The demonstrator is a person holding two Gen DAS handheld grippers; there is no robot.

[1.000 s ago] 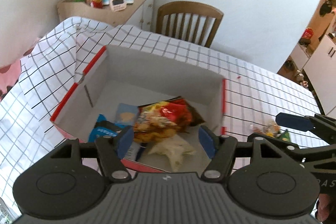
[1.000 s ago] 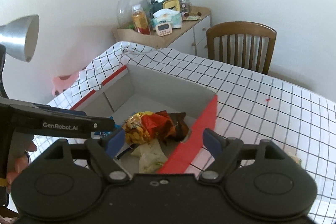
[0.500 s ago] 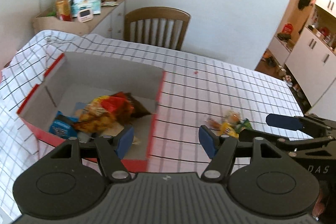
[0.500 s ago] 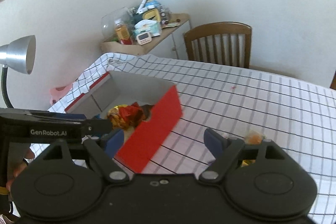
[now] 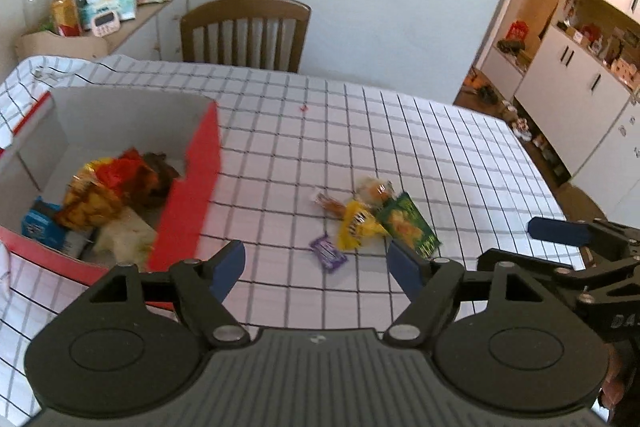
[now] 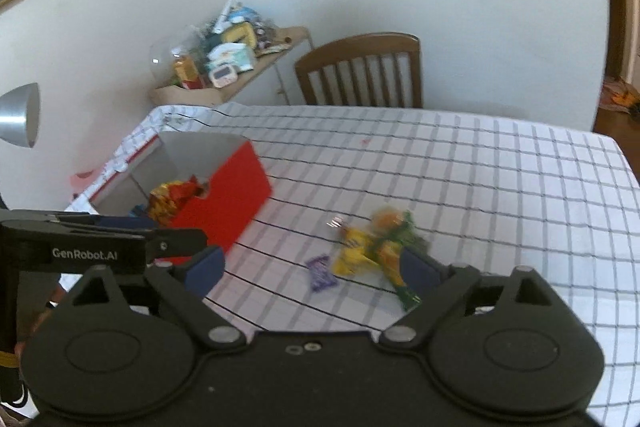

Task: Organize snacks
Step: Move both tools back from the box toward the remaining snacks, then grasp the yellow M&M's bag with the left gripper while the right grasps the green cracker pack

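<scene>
**Two Open Grippers Hanging Over a Scatter of Snacks Beside the Red Box**

We are looking down two hand-held grippers at a table (image 5: 420,147) covered in a white cloth with a black grid. The left gripper (image 5: 316,267) is opening its jaws, and nothing is sitting between its two blue pads; we are seeing only bare cloth and, just beyond the gap, a small purple wrapper (image 5: 328,253). The right gripper (image 6: 316,267) is also opening, its jaws spreading wide, and it too is gripping nothing.

We are counting five loose snacks on the cloth, bunched at about twelve to one o'clock from the left gripper: the purple wrapper, a yellow packet (image 5: 356,225), a green packet (image 5: 410,223) touching the yellow one, a pale wrapped sweet with an orange centre (image 5: 376,189) behind them, and a thin brownish bar (image 5: 330,203) at their eleven o'clock. In the right wrist view the same cluster is blurring, so we cannot tell each item apart there.

One red cardboard box (image 5: 196,187) with a grey inside is standing at ten o'clock from the left gripper. We are making out at least three packets in it: an orange-and-red crinkled bag (image 5: 104,191), a blue packet (image 5: 40,227) and a pale wrapper (image 5: 124,239); any others are hidden.

One wooden chair (image 5: 244,35) is standing at the far edge, with one cluttered sideboard (image 5: 100,23) at its nine o'clock.
</scene>
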